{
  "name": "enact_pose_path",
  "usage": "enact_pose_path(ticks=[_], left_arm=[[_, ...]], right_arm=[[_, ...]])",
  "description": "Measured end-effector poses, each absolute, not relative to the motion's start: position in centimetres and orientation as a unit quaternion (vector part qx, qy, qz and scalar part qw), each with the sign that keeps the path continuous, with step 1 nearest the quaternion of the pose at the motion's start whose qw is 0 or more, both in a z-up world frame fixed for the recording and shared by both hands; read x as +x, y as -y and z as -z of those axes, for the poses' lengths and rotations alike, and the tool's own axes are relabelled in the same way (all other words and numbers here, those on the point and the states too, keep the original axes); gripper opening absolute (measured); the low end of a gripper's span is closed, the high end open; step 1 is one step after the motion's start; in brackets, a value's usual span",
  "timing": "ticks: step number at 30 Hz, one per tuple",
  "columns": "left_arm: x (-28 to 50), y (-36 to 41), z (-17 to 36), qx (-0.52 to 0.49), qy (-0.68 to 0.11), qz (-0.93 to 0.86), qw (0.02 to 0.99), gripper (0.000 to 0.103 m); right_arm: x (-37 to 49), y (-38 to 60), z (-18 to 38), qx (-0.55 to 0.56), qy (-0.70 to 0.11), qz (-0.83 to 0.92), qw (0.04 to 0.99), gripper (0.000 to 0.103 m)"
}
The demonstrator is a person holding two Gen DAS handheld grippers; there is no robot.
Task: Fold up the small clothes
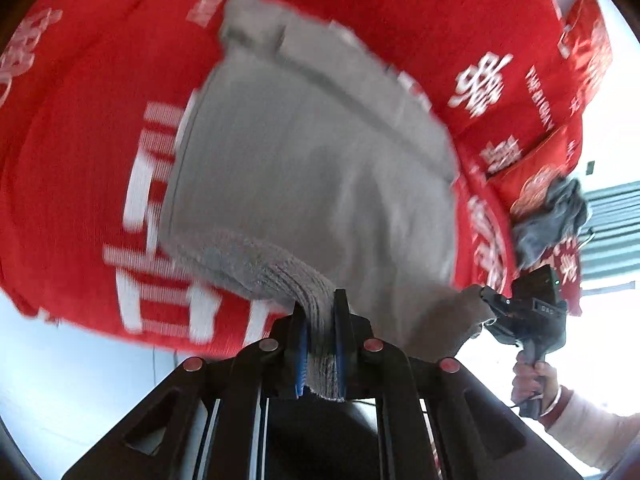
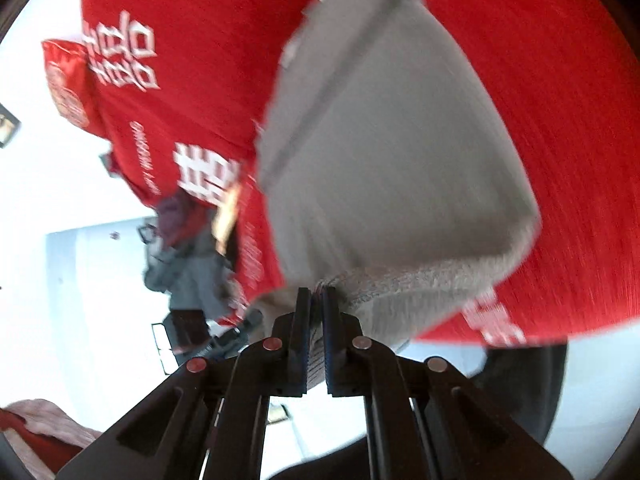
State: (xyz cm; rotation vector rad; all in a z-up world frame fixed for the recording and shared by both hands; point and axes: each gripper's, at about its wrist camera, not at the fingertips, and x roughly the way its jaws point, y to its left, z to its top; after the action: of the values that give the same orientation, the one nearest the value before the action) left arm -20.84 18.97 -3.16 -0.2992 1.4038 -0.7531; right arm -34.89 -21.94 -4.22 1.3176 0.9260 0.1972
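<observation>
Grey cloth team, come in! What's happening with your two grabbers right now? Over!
Left gripper shut on grey cloth. Right gripper shut on same cloth, ribbed edge. Cloth over red bedcover. Nothing blocking; darker grey garment off aside.

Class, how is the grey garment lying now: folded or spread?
Spread, mostly: grey garment lies open on the red cover, both grippers pinching its near edge.

Bright daylight; white background blown out; heavy motion blur; fisheye bending and dark corners.

Red printed bedspread (image 1: 100,140), red pillows (image 1: 588,44)
</observation>
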Motion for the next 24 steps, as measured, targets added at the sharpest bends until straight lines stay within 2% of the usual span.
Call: enact_pose_path(ticks=[5,10,12,16,17,18,19,20,21,22,24], left_arm=[[-15.3,-17.0,0.3,-0.147,-0.591,0.342,0.716,0.012],[-9.5,-12.8,-0.2,-0.133,-0.577,0.332,0.734,0.012],[-7.8,-11.0,0.5,-0.110,-0.576,0.322,0.743,0.012],[-6.0,-8.5,2.8,-0.063,-0.604,0.272,0.746,0.012],[-6.0,-8.5,3.1,-0.058,-0.612,0.266,0.743,0.012],[-6.0,-8.5,3.2,-0.048,-0.617,0.259,0.742,0.018],[-6.4,-8.7,3.1,-0.040,-0.617,0.255,0.744,0.021],[-6.7,-8.9,2.9,-0.025,-0.614,0.246,0.750,0.031],[-7.0,-9.1,2.7,-0.013,-0.611,0.239,0.755,0.050],[-7.3,-9.4,2.4,0.001,-0.606,0.228,0.762,0.058],[-7.3,-10.1,1.9,0.011,-0.600,0.221,0.769,0.062]], right_arm=[[-30.0,26.1,2.1,0.609,-0.358,-0.091,0.701,0.005],[-24.4,31.0,1.1,0.609,-0.337,-0.081,0.713,0.005],[-22.2,31.8,1.2,0.590,-0.361,-0.062,0.720,0.005],[-18.5,31.6,1.6,0.486,-0.483,-0.028,0.728,0.011],[-19.2,31.5,2.2,0.458,-0.510,-0.026,0.728,0.016],[-19.2,31.1,2.3,0.440,-0.523,-0.025,0.729,0.025],[-19.2,30.3,2.6,0.415,-0.542,-0.026,0.730,0.052],[-19.4,29.5,2.9,0.397,-0.555,-0.028,0.730,0.066],[-19.7,29.0,3.4,0.388,-0.564,-0.033,0.729,0.065],[-19.9,28.5,3.8,0.383,-0.572,-0.038,0.724,0.065],[-20.2,27.6,4.5,0.370,-0.585,-0.039,0.721,0.065]])
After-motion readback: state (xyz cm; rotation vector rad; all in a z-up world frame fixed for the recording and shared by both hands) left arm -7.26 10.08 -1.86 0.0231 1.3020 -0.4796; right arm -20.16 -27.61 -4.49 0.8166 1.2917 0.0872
